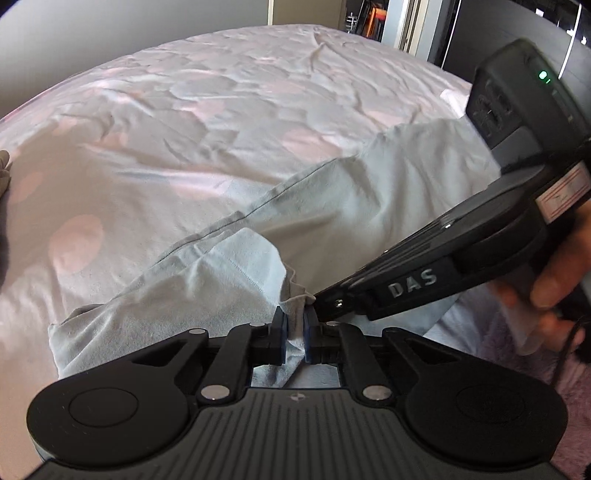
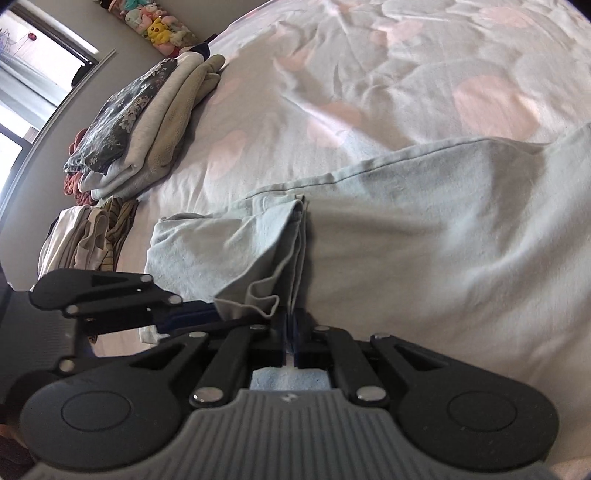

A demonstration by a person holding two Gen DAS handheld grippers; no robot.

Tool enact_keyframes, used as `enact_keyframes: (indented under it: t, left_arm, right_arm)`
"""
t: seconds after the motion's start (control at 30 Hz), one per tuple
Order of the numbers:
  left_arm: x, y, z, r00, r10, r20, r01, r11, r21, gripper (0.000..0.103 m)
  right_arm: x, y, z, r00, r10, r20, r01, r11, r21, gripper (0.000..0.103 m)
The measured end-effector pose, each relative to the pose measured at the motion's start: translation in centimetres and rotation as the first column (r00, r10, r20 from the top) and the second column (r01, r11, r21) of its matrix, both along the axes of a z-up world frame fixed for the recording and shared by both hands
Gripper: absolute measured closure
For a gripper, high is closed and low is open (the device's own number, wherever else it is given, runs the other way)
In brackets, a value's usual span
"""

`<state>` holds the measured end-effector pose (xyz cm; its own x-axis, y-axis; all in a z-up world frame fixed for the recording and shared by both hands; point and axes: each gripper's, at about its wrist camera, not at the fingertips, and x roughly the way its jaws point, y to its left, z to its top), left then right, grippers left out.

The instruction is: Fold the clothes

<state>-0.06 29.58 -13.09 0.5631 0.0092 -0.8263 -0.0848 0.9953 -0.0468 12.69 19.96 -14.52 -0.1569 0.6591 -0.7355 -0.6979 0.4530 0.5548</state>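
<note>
A pale blue garment (image 1: 351, 199) lies spread across the bed, one end folded back on itself with a hem edge bunched toward the near side. My left gripper (image 1: 294, 332) is shut on that bunched hem, cloth pinched between its blue pads. The right gripper (image 1: 314, 301) comes in from the right, held by a hand, its tips meeting the same bunch just beside the left one. In the right wrist view, my right gripper (image 2: 290, 332) is shut on the pale blue garment (image 2: 424, 236) at its folded edge, and the left gripper (image 2: 207, 314) reaches in from the left.
The bed (image 1: 184, 110) has a wrinkled white cover with pink dots. A stack of folded clothes (image 2: 144, 118) sits at the bed's far left, with another pile (image 2: 88, 236) below it. Plush toys (image 2: 159, 26) line the wall. A fuzzy pink fabric (image 1: 517, 354) lies at the near right.
</note>
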Motion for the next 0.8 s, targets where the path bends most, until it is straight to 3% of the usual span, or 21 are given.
enact_keyframes:
  t: [0.07,0.17,0.23,0.37,0.5,0.6,0.73,0.8]
  left_arm:
    - [0.0,0.1,-0.3,1.0,-0.004,-0.012,0.004,1.0,0.006,0.092]
    - [-0.1,-0.2,-0.5,0.999,-0.019,-0.035,0.019,1.0,-0.008,0.073]
    - [-0.6,-0.5,0.3,0.999,-0.04,-0.007,0.039,0.999,-0.018,0.066]
    - [-2.2,0.6,2.8,0.999,-0.002,0.049,0.004,0.998,-0.059,0.066]
    - [-3.4,3.7,3.4,0.992,0.127,-0.008,-0.127,0.986,-0.109,0.066]
    - [-3.6,6.2,2.3,0.961,0.263,-0.089,-0.272,0.955,-0.121,0.068]
    - [-3.1,7.4,0.6,0.929,0.327,-0.175,-0.345,0.935,-0.083,0.072]
    - [-3.1,7.6,0.3,0.918,0.347,-0.19,-0.362,0.931,-0.05,0.076]
  right_arm:
    - [0.1,-0.3,0.3,1.0,-0.014,0.009,0.014,1.0,0.001,0.096]
    - [0.7,-1.5,1.1,0.997,-0.07,0.018,0.07,0.997,0.045,0.092]
    - [1.2,-2.4,1.7,0.994,-0.113,0.009,0.112,0.99,0.089,0.092]
    - [1.2,-2.7,2.3,0.994,-0.109,-0.007,0.108,0.978,0.177,0.092]
    - [-0.6,-1.5,3.1,0.999,-0.01,0.052,-0.003,0.972,0.235,0.093]
    - [-1.8,-0.2,2.9,0.994,0.054,0.1,-0.074,0.976,0.204,0.093]
    - [-1.5,0.5,0.8,0.996,0.05,0.071,-0.054,0.997,0.051,0.093]
    - [-0.7,0.1,0.1,1.0,0.015,0.027,-0.016,0.999,0.029,0.1]
